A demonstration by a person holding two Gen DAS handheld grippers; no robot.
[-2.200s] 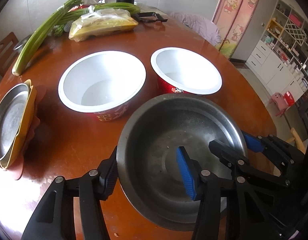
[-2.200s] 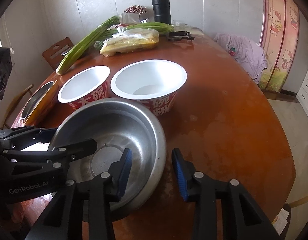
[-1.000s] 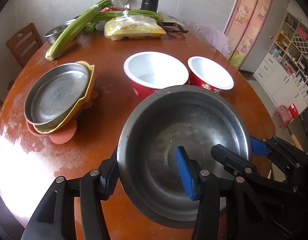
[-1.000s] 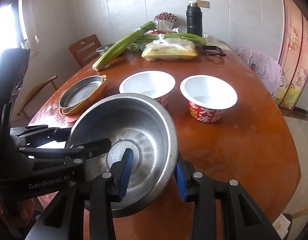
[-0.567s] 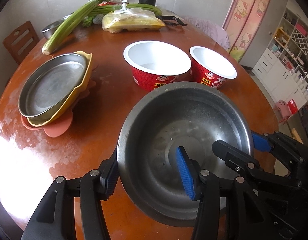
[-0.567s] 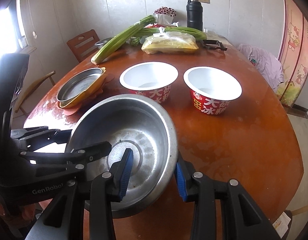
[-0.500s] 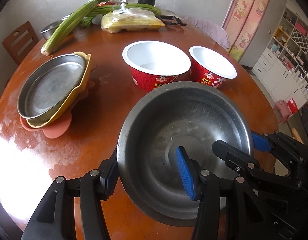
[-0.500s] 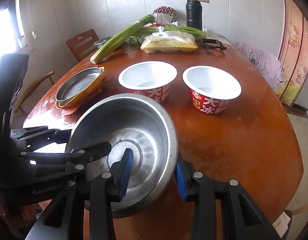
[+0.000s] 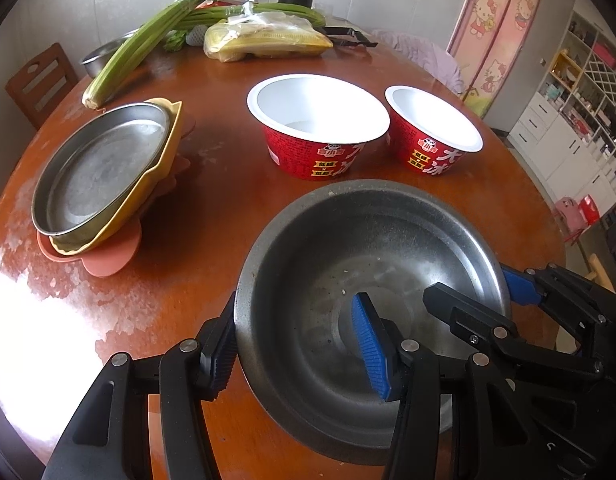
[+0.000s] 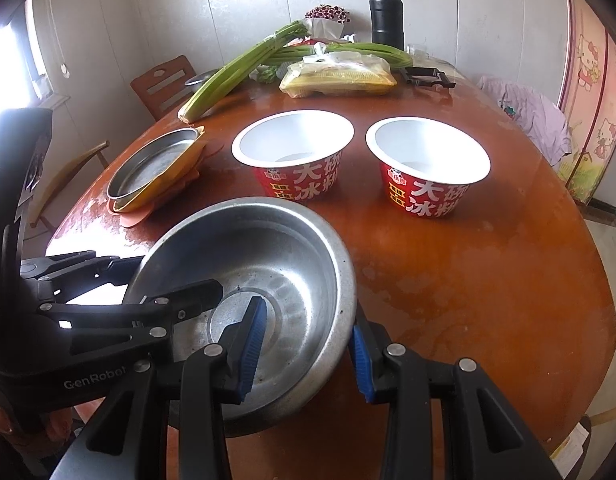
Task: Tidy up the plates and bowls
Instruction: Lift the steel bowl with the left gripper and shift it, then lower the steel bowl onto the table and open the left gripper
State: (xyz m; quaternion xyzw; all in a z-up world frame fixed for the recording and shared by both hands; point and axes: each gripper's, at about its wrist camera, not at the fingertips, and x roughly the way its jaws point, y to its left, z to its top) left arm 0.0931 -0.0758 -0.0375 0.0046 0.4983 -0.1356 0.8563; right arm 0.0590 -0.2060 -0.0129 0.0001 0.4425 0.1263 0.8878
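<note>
Both grippers hold a large steel bowl (image 9: 347, 260) (image 10: 276, 248), slightly tilted, over the near part of the round wooden table (image 9: 188, 240). My left gripper (image 9: 296, 352) is shut on the bowl's left wall, one pad outside the rim and one inside. My right gripper (image 10: 304, 350) is shut on the right wall in the same way. Beyond the steel bowl stand two red paper bowls with white insides, a wider one (image 9: 315, 156) (image 10: 296, 176) and a smaller one (image 9: 431, 156) (image 10: 427, 196). At the left a steel plate (image 9: 100, 168) (image 10: 152, 168) lies stacked on a yellow dish and a pink plate.
At the table's far end lie celery stalks (image 9: 148, 48), a bag of yellow food (image 9: 268, 40), a black flask (image 10: 385, 16) and a black tool (image 10: 427, 76). A wooden chair (image 9: 40, 84) stands at the left. Bare tabletop (image 10: 487, 280) spreads to the right.
The steel bowl left its spot against the red bowls and came back toward the near edge. Both grips stayed the same. Over the last half second almost nothing shifted.
</note>
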